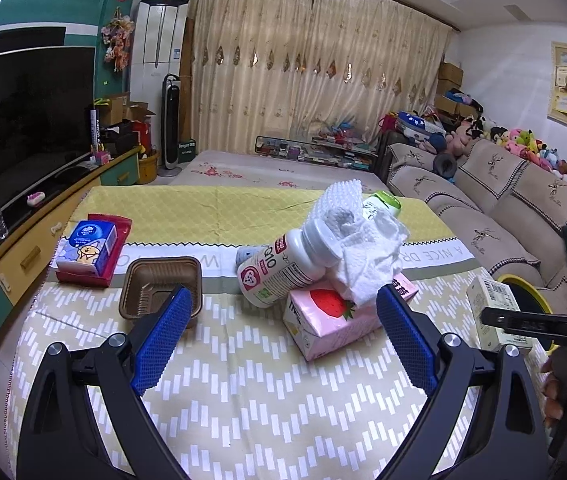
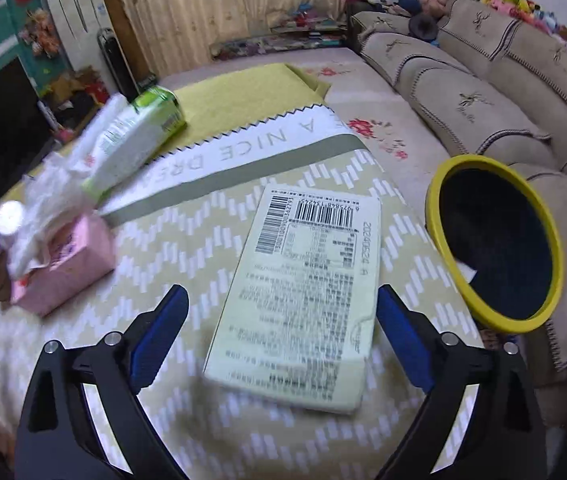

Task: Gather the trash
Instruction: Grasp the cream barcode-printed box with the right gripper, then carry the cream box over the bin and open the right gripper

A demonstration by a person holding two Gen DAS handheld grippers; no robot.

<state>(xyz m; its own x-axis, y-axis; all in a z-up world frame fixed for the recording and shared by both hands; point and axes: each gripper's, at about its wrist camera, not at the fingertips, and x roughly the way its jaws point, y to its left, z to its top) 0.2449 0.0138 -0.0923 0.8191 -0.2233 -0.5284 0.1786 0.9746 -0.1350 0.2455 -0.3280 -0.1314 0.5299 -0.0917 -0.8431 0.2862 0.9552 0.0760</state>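
While the pale yellow carton (image 2: 303, 300) lies flat on the patterned tablecloth (image 2: 187, 240), barcode side up, my right gripper (image 2: 283, 332) hangs over it with its blue fingers (image 2: 401, 334) spread wide, one on each side of the carton and, as far as I can tell, not touching it. Just to the right, beyond the table edge, stands the yellow-rimmed bin (image 2: 495, 240), its inside dark with what may be a scrap of white paper in it.

To the left the rest of the trash sits in a heap: a pink strawberry milk carton (image 1: 339, 320) on the cloth, a white plastic bottle (image 1: 283, 272) lying tilted across it, and a crumpled white paper towel (image 1: 363, 248) on top of both. A green-and-white carton (image 2: 139, 136) lies behind the heap. My left gripper (image 1: 283, 320) is released too, jaws wide apart, holding nothing, facing this pile. Near its left finger sits a brown plastic tray (image 1: 161, 288), and farther left a blue tissue pack (image 1: 91, 246) rests on a red packet (image 1: 117, 248).
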